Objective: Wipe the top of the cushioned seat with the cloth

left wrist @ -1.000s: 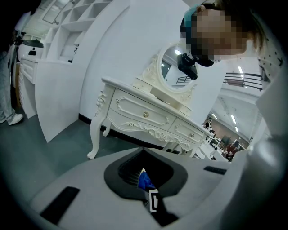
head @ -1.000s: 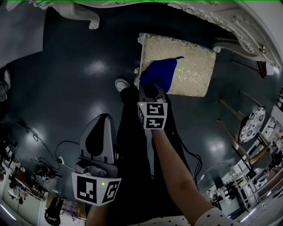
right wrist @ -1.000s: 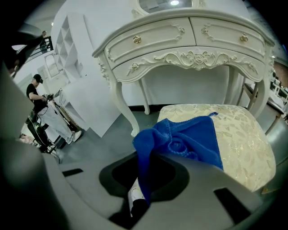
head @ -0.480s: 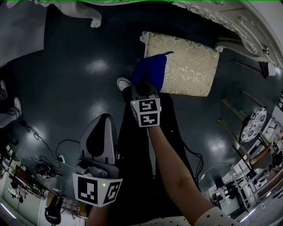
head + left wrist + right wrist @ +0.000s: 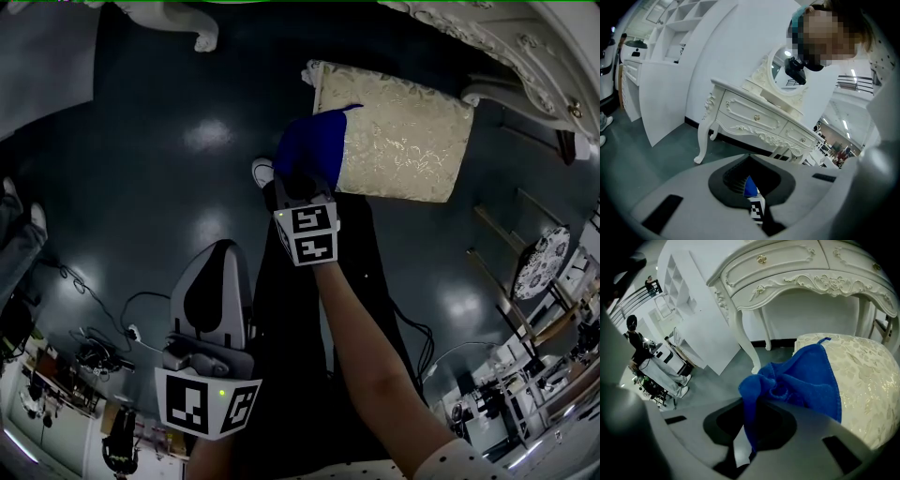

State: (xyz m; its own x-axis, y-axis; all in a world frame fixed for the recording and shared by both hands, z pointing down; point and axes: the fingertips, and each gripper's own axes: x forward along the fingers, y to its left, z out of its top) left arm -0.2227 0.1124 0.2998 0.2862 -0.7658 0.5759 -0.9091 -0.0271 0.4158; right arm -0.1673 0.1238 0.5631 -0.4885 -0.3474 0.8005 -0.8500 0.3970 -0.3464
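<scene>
Cloth: The blue cloth [image 5: 317, 148] [image 5: 806, 378] had slid towards me over the last second. It lay at the near left edge of the seat [image 5: 408, 141] [image 5: 865, 376], one part still on the top and the other part hanging past the edge.
Right gripper: The right gripper [image 5: 302, 190] [image 5: 749, 430] was clamped on a bunched fold of the cloth, and it had pulled back together with it.
Left gripper: The left gripper [image 5: 212, 302] [image 5: 751, 187] stayed low by my side, jaws together with nothing between them, as in the earlier frames.
Seat: It kept its place before the white dressing table [image 5: 787, 268].
Meaning: I judged that one stroke had reached the edge. The right part of the top was probably still to wipe.
</scene>
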